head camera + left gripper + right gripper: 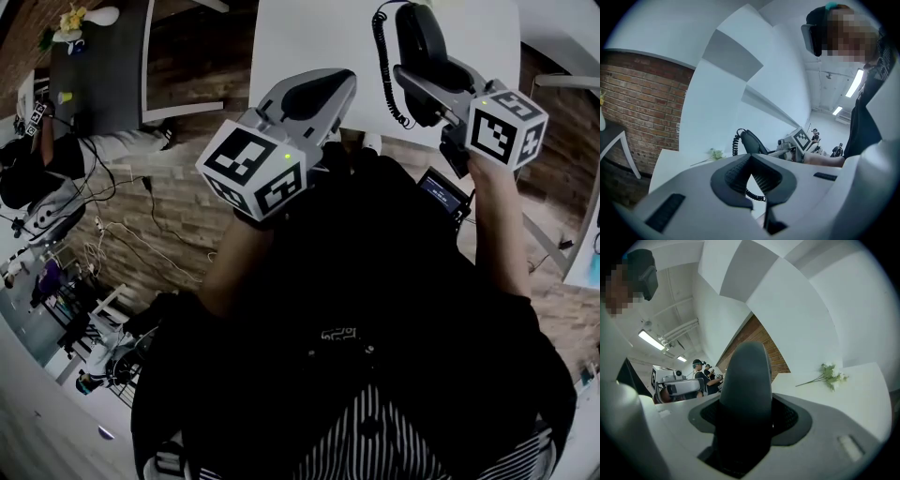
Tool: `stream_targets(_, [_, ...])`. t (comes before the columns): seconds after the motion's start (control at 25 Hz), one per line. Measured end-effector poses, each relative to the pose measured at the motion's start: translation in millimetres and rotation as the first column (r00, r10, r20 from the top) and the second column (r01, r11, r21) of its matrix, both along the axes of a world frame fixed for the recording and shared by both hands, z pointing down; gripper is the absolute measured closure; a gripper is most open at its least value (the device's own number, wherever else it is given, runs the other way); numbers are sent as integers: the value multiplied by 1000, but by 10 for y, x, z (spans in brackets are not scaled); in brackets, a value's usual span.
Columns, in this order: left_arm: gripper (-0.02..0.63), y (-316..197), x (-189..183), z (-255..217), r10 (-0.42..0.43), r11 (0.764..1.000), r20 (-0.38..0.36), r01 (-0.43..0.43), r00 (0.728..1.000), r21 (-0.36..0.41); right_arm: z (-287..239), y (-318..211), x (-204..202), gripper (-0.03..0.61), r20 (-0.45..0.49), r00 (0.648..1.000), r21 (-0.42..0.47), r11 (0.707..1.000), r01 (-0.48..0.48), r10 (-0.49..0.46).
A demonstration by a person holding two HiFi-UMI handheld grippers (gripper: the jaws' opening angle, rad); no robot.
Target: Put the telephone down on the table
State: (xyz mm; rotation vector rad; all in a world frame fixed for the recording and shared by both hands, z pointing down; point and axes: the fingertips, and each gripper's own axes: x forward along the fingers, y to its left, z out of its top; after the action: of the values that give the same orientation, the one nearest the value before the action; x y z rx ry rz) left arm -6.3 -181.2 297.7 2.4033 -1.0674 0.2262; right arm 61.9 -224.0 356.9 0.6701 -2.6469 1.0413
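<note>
White table (300, 37) on wood floor (169, 202), brick wall (637, 108) behind.

We read the telephone (745, 380) as smooth black plastic with a faint sheen, and its coiled cord (380, 66) as rubbery. Left gripper (751, 159) and right gripper (424, 89) have matt grey plastic shells and dark ribbed pads (733, 176). The table (309, 37) is smooth matt white. Behind the table we see a rough brick wall (642, 108), and below the table a wood-plank floor (178, 211).
</note>
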Motion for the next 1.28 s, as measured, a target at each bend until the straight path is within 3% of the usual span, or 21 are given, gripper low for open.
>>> stream_targets(0.32, [606, -109, 185, -55, 88, 995, 19, -89, 996, 40, -103, 94, 69, 305, -27, 999, 28, 999, -37, 38])
stream_targets(0.52, [606, -300, 558, -200, 217, 970, 14, -217, 976, 113, -179, 65, 484, 305, -51, 986, 54, 987, -155, 157])
stream_targets(0.72, [606, -450, 761, -269, 278, 950, 12, -277, 961, 143, -264, -18, 816, 305, -75, 966, 81, 967, -242, 248])
stream_targets(1.12, [606, -681, 650, -256, 291, 944, 6, -289, 957, 159, -285, -246, 892, 305, -115, 943, 94, 949, -302, 312])
stream_targets(1.28, [606, -720, 471, -230, 275, 951, -12, -271, 961, 149, -276, -313, 715, 305, -130, 944, 92, 952, -293, 303])
